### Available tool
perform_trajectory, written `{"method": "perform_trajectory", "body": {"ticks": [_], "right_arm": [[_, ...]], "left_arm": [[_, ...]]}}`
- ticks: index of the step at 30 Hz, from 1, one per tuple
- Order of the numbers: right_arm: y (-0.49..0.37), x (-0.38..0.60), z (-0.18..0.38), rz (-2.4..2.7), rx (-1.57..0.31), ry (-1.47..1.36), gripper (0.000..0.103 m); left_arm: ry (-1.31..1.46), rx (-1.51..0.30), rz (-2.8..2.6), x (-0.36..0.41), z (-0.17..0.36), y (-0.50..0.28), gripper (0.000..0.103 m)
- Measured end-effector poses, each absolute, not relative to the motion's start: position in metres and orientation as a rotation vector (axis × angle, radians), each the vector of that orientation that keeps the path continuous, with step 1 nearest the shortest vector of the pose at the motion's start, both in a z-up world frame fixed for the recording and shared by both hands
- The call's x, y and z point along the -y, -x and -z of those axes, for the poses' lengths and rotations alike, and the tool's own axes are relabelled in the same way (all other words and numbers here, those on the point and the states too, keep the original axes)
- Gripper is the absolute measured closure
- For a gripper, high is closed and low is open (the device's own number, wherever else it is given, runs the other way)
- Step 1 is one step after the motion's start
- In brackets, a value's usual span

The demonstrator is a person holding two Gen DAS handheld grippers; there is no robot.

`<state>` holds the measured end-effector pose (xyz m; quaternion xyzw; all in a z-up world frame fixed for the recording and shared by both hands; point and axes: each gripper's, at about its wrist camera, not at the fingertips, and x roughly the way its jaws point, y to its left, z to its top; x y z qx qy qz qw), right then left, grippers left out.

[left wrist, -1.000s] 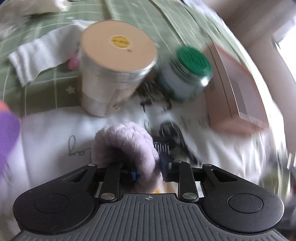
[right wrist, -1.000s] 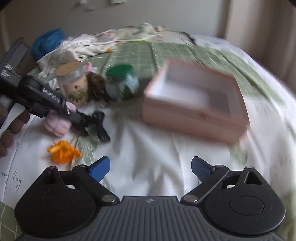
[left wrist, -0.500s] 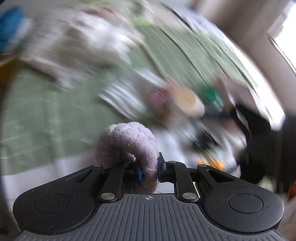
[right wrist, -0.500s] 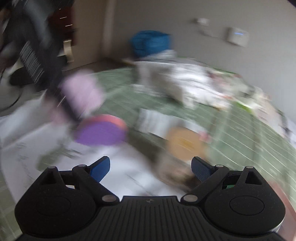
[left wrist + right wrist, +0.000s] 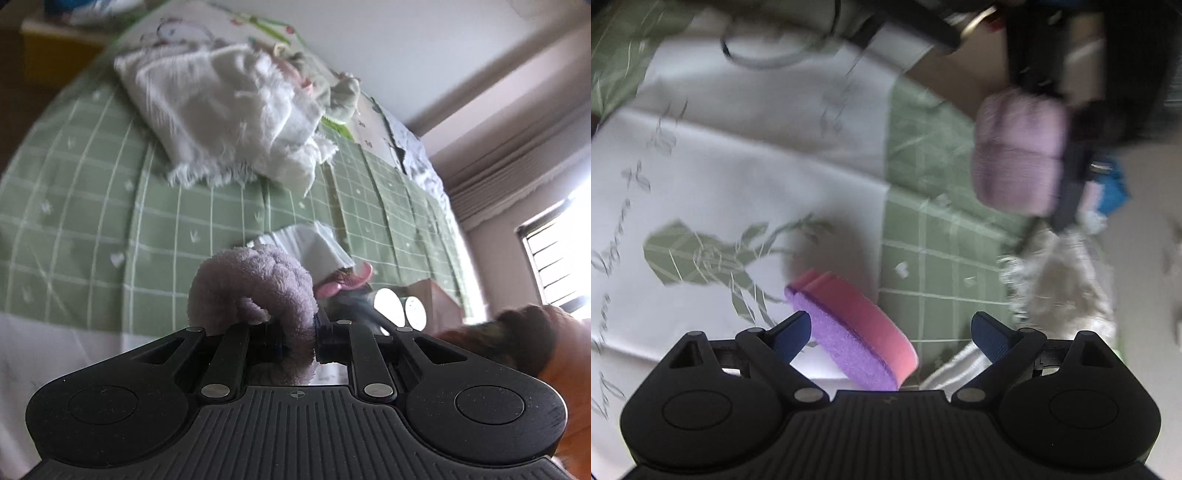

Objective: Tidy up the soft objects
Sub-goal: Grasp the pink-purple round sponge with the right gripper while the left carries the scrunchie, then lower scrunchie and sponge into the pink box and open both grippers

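Plush scrunchie (image 5: 255, 291) between left hand-held gripper (image 5: 299, 343) fingers

Fluffy lilac scrunchie (image 5: 255, 291); pink-purple sponge (image 5: 855, 330), tilted.

I see the scrunchie (image 5: 255, 291) pinched between my left gripper (image 5: 299, 341) fingers, the towel (image 5: 225, 110) well ahead. The sponge (image 5: 849, 332) lies between my right gripper (image 5: 890, 328) fingers, nearer the left one.

left claw (image 5: 298, 341): black ribbed body, silver screws | right claw (image 5: 891, 332): blue pads | sleeve (image 5: 569, 369): possibly orange
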<state>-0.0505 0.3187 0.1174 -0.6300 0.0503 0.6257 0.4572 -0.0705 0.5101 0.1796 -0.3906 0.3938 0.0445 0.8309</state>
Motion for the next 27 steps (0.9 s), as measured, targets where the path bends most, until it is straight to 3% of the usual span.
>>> {"method": "perform_trajectory", "body": {"ticks": [3, 5, 6, 8, 10, 13, 16, 22, 27], "right_arm": [[0.048, -0.339, -0.095, -1.541, -0.214, 1.658, 0.018], [0.048, -0.341, -0.083, -1.536, -0.27, 1.684, 0.039], [0.047, -0.337, -0.084, -1.521, -0.278, 1.66, 0.04], [0.044, -0.325, -0.097, -1.513, -0.33, 1.556, 0.06], [0.03, -0.314, -0.118, -1.483, -0.487, 1.393, 0.07], [0.002, -0.288, -0.158, -1.428, -0.704, 1.082, 0.071], [-0.027, -0.249, -0.2, -1.381, -0.803, 0.806, 0.071], [-0.106, -0.153, -0.284, -1.153, -0.799, 0.414, 0.071], [-0.167, -0.057, -0.31, -0.828, -0.774, 0.351, 0.071]], "left_arm": [[0.848, -0.845, -0.115, -0.513, -0.174, 0.074, 0.086], [0.849, -0.86, -0.14, -0.512, -0.171, 0.077, 0.086], [0.847, -0.874, -0.151, -0.512, -0.169, 0.078, 0.086], [0.836, -0.908, -0.177, -0.509, -0.164, 0.078, 0.086], [0.836, -0.931, -0.19, -0.506, -0.159, 0.075, 0.086], [0.808, -0.929, -0.196, -0.496, -0.162, 0.062, 0.086], [0.731, -0.904, -0.179, -0.479, -0.177, 0.041, 0.086], [0.521, -0.845, -0.103, -0.427, -0.226, -0.038, 0.086], [0.479, -0.834, 0.119, -0.346, -0.253, -0.123, 0.086]]}}
